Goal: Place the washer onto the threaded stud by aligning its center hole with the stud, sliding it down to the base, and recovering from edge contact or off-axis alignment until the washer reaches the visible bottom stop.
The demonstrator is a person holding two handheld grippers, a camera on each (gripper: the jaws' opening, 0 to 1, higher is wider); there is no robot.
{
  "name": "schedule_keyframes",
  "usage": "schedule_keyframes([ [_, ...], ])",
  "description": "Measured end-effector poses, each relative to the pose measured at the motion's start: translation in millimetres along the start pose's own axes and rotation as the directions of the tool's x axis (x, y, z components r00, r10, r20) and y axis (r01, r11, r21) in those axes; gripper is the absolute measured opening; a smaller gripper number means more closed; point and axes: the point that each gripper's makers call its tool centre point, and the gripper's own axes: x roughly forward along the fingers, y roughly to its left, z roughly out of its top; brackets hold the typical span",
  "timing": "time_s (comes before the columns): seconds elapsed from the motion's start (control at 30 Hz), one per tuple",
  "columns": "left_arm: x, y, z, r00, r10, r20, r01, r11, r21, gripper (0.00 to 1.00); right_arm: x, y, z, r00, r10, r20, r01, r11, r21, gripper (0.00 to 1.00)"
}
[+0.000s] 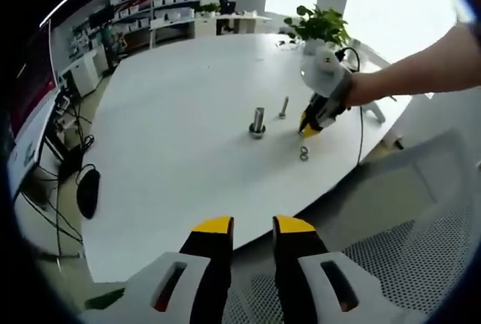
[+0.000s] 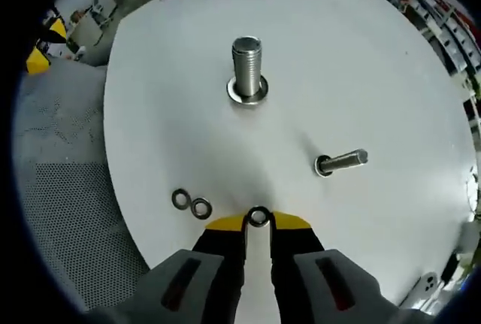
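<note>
Just short of the large threaded stud [image 2: 246, 68], in the right gripper view, the right hand-held gripper [image 2: 258, 221] was clamped on one washer [image 2: 258, 216], held at its yellow tips above the white desk [image 2: 361, 61]. The step in hand looked like the carry: washer picked up, not yet over the stud. That stud stood upright with a washer [image 2: 247, 92] already lying round its base. A second, thinner stud [image 2: 342, 162] stood to one side of the large one, near it, its base ringed too, though whether by a washer or its own head I could not tell.

Two spare washers [image 2: 190, 204] lay touching each other on the desk, between the large stud and the desk edge.

The next move, as I judged it, called for bringing the washer over the stud top, levelling it so its hole met the axis, then releasing.

In the left gripper view the left hand-held gripper [image 1: 252, 228] hung empty beyond the desk edge, well apart from the large stud [image 1: 258, 121], its jaws slightly apart
</note>
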Motion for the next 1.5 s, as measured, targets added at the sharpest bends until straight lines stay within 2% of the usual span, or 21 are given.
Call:
schedule_keyframes([
  [0.17,1.9,-2.4,0.0,1.0,-0.006,-0.005,0.006,1.0,0.01,0.18,-6.8,-8.7,2.3,0.999,-0.009,0.037,0.006,0.998,0.066,0.13],
  [0.33,2.2,-4.4,-0.7,1.0,-0.016,-0.009,0.016,1.0,0.021,0.19,-24.5,-27.5,8.9,0.997,-0.037,0.073,0.026,0.99,0.139,0.13],
  [0.53,1.1,-4.4,1.0,1.0,-0.015,0.0,0.015,1.0,0.025,0.18,-44.3,-50.3,18.9,0.991,-0.072,0.11,0.052,0.984,0.17,0.13],
  [0.63,1.4,-5.1,0.7,1.0,-0.017,0.0,0.017,0.999,0.031,0.19,-51.1,-52.9,24.1,0.99,-0.07,0.122,0.046,0.981,0.186,0.13],
  [0.9,0.3,-3.3,3.5,1.0,-0.01,0.016,0.009,1.0,0.024,0.18,-58.6,-58.8,44.6,0.984,-0.094,0.153,0.074,0.989,0.131,0.13],
  [1.07,0.0,-2.9,3.3,1.0,-0.006,0.016,0.006,1.0,0.023,0.18,-54.3,-55.3,58.8,0.984,-0.101,0.143,0.1,0.995,0.013,0.13],
  [1.3,0.2,-1.9,2.6,1.0,-0.002,0.011,0.002,1.0,0.021,0.18,-46.3,-58.0,60.6,0.986,-0.109,0.126,0.114,0.993,-0.026,0.13],
  [1.5,0.2,-0.9,3.7,1.0,0.002,0.016,-0.002,1.0,0.017,0.18,-43.0,-62.0,59.0,0.988,-0.102,0.116,0.104,0.995,-0.012,0.13],
])
